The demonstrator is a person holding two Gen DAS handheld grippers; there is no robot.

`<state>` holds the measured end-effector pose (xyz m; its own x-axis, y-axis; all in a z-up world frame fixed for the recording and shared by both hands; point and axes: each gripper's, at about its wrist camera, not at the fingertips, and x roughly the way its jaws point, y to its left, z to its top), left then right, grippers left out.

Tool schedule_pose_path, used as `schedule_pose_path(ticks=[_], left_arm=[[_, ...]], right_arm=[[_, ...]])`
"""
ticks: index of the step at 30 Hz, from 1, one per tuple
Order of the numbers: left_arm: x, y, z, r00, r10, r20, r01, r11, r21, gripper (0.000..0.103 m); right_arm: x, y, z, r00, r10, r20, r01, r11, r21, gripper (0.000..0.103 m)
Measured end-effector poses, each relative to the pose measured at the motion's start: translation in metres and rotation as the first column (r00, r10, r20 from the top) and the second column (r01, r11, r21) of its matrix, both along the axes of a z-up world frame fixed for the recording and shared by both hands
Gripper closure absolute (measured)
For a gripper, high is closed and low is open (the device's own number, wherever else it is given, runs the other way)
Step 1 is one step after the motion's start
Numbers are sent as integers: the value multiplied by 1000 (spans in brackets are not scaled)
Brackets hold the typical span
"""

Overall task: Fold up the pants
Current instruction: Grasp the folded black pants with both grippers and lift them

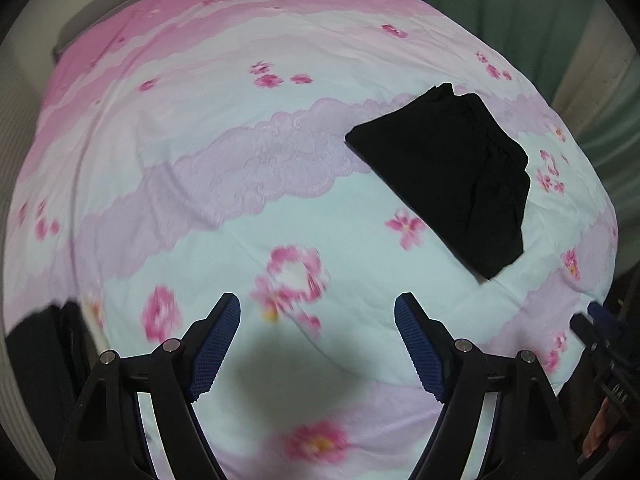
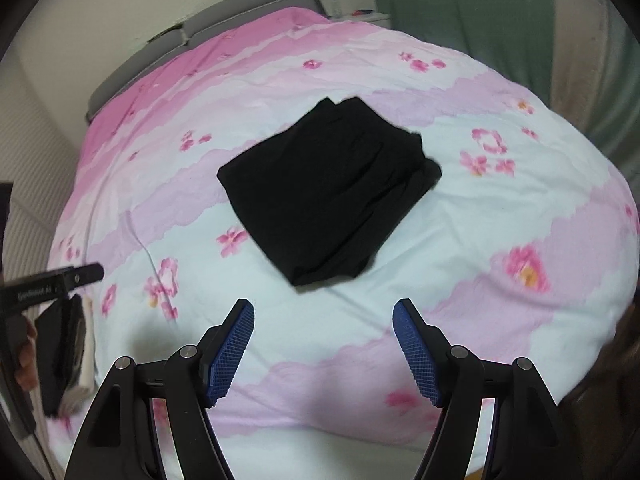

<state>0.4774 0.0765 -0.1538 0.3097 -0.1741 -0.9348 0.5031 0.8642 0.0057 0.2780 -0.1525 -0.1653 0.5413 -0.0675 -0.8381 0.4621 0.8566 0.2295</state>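
Left wrist view: the left gripper [image 1: 317, 308] stands over a flowered quilt [image 1: 224, 184] on a bed, its fingers [image 1: 218, 344] spread wide with nothing between them; only quilt and a shadow show in the gap. The black pants [image 1: 444, 176] lie up and to the right, well apart from the fingers, folded into a compact, roughly rectangular packet. Its layered edges show at the upper right. Part of the other tool is visible at the lower right edge.

Right wrist view: the right gripper [image 2: 324, 312] points down at the same quilt, fingers wide apart and empty. The pants lie directly ahead, near the fingertips but not touched, flat on the quilt with stacked edges to the right. The left tool and a hand holding it show at the left edge.

Assessment: folding appears complete or nearly so; both tools are clear of the garment. If a further fold is wanted, the next move calls for both grippers to approach one short edge, pinch all layers, and carry it over evenly.
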Motion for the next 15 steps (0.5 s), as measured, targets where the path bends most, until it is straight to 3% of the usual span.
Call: schedule_pose_path(ticks=[4, 8, 15], left_arm=[[44, -12, -18, 996, -83, -20, 81, 994, -74, 24], [88, -40, -43, 988, -150, -26, 145, 980, -133, 24], [142, -85, -99, 976, -140, -166, 95, 963, -253, 24]], right_arm=[[17, 27, -13, 998, -55, -9, 55, 998, -8, 31], [42, 48, -25, 996, -73, -49, 67, 991, -112, 31], [81, 81, -66, 989, 32, -147, -87, 920, -382, 32]])
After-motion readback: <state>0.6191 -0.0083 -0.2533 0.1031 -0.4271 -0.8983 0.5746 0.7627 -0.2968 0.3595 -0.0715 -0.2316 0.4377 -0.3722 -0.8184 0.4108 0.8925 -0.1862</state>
